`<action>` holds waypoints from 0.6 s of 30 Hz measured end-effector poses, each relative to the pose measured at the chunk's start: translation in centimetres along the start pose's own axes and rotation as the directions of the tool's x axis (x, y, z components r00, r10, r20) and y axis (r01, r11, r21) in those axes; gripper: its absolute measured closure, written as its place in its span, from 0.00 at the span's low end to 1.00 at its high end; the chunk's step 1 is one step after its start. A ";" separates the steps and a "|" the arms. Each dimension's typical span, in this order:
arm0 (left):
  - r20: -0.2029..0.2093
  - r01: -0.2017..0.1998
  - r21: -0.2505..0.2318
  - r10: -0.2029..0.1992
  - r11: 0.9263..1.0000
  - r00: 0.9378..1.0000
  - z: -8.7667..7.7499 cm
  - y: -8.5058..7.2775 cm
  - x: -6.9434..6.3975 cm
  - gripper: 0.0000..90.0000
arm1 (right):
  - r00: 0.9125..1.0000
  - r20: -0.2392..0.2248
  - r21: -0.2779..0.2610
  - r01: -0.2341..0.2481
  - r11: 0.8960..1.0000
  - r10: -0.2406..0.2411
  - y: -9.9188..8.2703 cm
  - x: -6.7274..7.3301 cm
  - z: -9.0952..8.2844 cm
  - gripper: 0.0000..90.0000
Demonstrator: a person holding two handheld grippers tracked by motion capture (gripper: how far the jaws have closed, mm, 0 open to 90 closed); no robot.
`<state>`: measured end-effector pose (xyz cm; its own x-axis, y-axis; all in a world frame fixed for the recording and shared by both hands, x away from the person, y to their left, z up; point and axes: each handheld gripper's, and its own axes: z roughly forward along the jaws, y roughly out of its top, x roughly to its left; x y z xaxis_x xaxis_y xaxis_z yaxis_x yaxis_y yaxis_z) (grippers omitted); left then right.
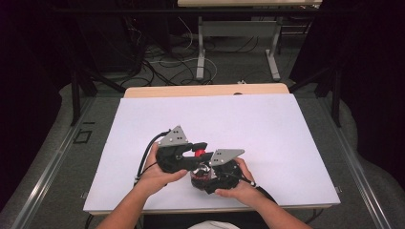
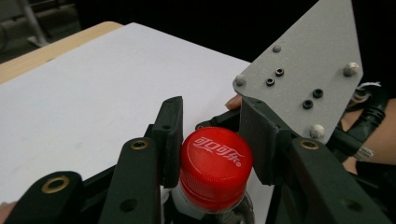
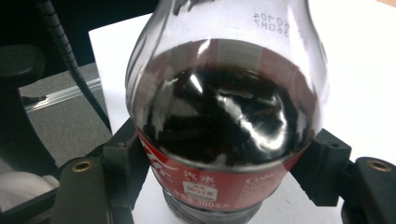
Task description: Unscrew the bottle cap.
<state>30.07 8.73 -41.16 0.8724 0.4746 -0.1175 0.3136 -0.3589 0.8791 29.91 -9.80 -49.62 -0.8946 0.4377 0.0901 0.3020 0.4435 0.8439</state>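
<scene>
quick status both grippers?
Left gripper: shut on the red cap.
Right gripper: shut on the cola bottle.

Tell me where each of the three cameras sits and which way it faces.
High view: above the person's side, facing forward and down on the white table; forearms, left gripper and right gripper show.
Left gripper view: rides the left gripper, looking along its jaws, shut on the red cap.
Right gripper view: rides the right gripper, looking along its jaws, shut on the bottle.
Shared: all three show the same bottle.
</scene>
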 end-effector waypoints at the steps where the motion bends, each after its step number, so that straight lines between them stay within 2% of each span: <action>1: -0.025 0.005 0.003 -0.005 1.000 1.000 0.1 0.1 -0.2 0.68 | 1.000 0.006 0.002 0.002 1.000 -0.002 0.0 -0.1 0.0 0.32; 3: -0.091 0.037 0.003 -0.037 0.999 0.995 0.2 0.2 -0.8 0.68 | 1.000 0.021 0.002 0.000 1.000 0.000 0.0 -0.1 0.0 0.32; 5: -0.153 0.086 -0.003 -0.086 0.996 0.984 0.5 0.2 -1.3 0.68 | 0.999 0.040 0.010 -0.009 1.000 0.009 0.0 -0.1 -0.1 0.32; 6: -0.153 0.086 -0.003 -0.086 0.996 0.984 0.5 0.2 -1.3 0.68 | 0.999 0.050 0.012 -0.001 1.000 0.001 -0.1 -0.2 -0.1 0.32; 7: -0.212 0.113 -0.008 -0.112 0.994 0.971 0.6 0.3 -1.7 0.68 | 0.998 0.058 0.012 -0.002 1.000 0.001 -0.1 -0.2 -0.1 0.32; 8: -0.226 0.132 -0.012 -0.131 0.991 0.965 0.7 0.3 -1.8 0.68 | 0.998 0.067 0.000 -0.005 1.000 0.005 -0.1 -0.2 0.0 0.32; 9: -0.226 0.132 -0.012 -0.131 0.991 0.965 0.7 0.3 -1.8 0.68 | 0.998 0.067 0.000 -0.005 1.000 0.005 -0.1 -0.2 0.0 0.32; 10: -0.233 0.139 -0.013 -0.139 0.990 0.962 0.8 0.4 -1.9 0.68 | 0.997 0.073 0.001 -0.012 1.000 0.012 -0.1 -0.2 0.0 0.32; 11: -0.247 0.163 -0.023 -0.163 0.986 0.955 0.8 0.4 -2.0 0.68 | 0.997 0.077 0.001 -0.013 1.000 0.013 -0.1 -0.2 0.0 0.32; 13: -0.238 0.169 -0.026 -0.171 0.985 0.956 0.8 0.4 -1.9 0.67 | 0.997 0.075 -0.001 -0.012 1.000 0.012 -0.1 -0.2 0.0 0.32; 14: -0.190 0.168 -0.015 -0.168 0.986 0.967 0.8 0.5 -1.6 0.65 | 0.997 0.073 -0.003 -0.003 1.000 0.004 -0.1 -0.3 0.0 0.32; 15: -0.162 0.172 -0.014 -0.171 0.985 0.972 0.6 0.5 -1.4 0.58 | 0.998 0.064 -0.001 -0.011 1.000 0.011 -0.1 -0.3 -0.1 0.32; 17: -0.112 0.182 -0.037 -0.185 0.983 0.976 0.2 0.5 -1.0 0.52 | 0.998 0.053 0.007 -0.016 1.000 0.016 -0.1 -0.3 -0.2 0.32; 18: -0.112 0.182 -0.037 -0.185 0.983 0.976 0.2 0.5 -1.0 0.48 | 0.998 0.053 0.004 -0.016 1.000 0.016 -0.1 -0.3 -0.2 0.32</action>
<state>29.40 7.94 -40.68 0.7515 0.6201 -0.2252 0.4528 -0.2366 0.8596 30.11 -10.14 -49.58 -0.8708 0.4857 0.0756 0.3178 0.4390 0.8404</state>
